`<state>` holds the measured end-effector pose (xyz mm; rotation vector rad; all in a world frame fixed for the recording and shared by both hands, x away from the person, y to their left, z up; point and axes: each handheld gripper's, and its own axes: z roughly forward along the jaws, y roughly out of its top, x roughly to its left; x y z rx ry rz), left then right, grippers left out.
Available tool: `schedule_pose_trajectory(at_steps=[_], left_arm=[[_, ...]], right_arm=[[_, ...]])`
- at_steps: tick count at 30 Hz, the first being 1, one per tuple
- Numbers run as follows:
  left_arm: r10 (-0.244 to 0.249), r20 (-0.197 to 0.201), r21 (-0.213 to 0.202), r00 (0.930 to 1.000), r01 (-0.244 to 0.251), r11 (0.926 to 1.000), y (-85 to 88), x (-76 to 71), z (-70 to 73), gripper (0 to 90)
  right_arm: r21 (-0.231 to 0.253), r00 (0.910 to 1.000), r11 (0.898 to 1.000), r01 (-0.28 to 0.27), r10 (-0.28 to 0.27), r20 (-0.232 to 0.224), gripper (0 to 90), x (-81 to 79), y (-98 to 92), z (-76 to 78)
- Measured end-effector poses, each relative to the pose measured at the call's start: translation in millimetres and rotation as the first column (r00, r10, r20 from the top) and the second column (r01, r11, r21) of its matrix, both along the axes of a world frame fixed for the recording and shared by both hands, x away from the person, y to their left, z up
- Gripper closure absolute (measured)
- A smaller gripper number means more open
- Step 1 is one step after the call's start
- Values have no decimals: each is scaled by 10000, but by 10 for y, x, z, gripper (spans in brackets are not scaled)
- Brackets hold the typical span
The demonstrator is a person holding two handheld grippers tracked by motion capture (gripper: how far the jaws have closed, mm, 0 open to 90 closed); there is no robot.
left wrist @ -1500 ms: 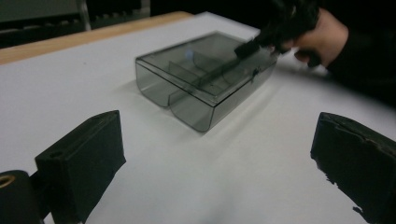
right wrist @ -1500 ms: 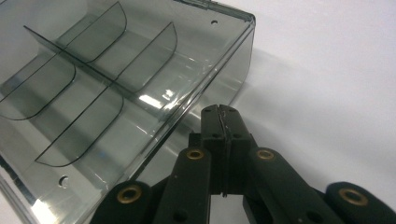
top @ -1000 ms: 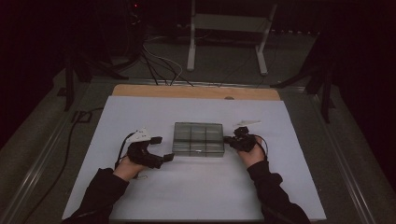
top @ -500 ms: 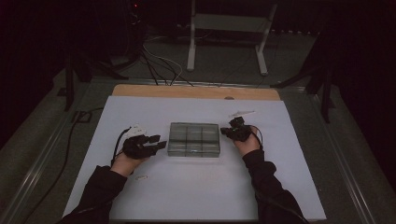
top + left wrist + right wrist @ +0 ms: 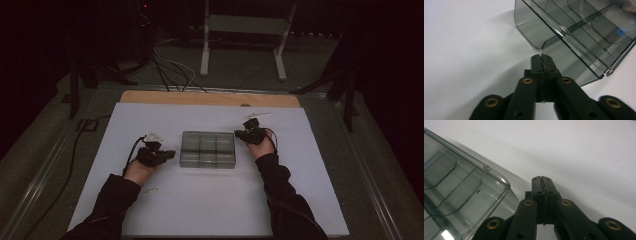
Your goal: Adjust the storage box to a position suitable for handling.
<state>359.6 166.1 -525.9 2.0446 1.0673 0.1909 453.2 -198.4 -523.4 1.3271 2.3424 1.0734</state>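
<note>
A clear grey box (image 5: 207,149) with several compartments lies in the middle of the white table top (image 5: 210,210). My left gripper (image 5: 171,154) points at the box's left side. Its jaws have just been closing and now stand together with nothing between them. In the left gripper view its tips (image 5: 541,57) sit just short of the box's wall (image 5: 534,30); I cannot tell whether they touch it. My right gripper (image 5: 237,133) is shut and empty at the box's far right corner, and in the right gripper view its tips (image 5: 541,178) lie beside the box's rounded corner (image 5: 499,185).
A small blue ring (image 5: 621,31) lies in one compartment of the box. A small pale scrap (image 5: 150,190) rests on the table near the left forearm. A wooden strip (image 5: 210,98) runs along the table's far edge. Cables and a metal stand (image 5: 245,30) are on the floor beyond.
The left gripper's jaws have closed from wide open, and it has moved slightly toward the box. The right hand has slid farther away along the box's right side. The box has shifted slightly left.
</note>
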Motion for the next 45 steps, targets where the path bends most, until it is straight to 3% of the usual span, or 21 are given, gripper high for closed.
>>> schedule_pose_trajectory(at_steps=[3, 10, 24, 36, 45], left_arm=[[-85, -29, 139, 10000, 85, 9999, -35, 9, 0, 900], [-435, -143, 38, 9990, 436, 9990, -119, 32, -10, 900], [-572, -355, 118, 9977, 576, 9983, -137, -23, 15, 900], [-861, -674, 362, 9940, 887, 9954, -182, -235, 19, 900], [-1242, -670, 605, 9900, 1283, 9899, -247, -447, 55, 900]], right_arm=[[7, 10000, 10000, 36, -36, -49, 900, 20, 9, -8], [213, 9997, 9996, -172, 175, -142, 900, 41, 56, -3], [365, 9996, 9991, -196, 203, -193, 900, -55, 45, 17], [243, 9992, 9992, -328, 334, -229, 900, -310, 1, 28], [340, 9983, 9981, -517, 526, -237, 900, -514, -37, 45]])
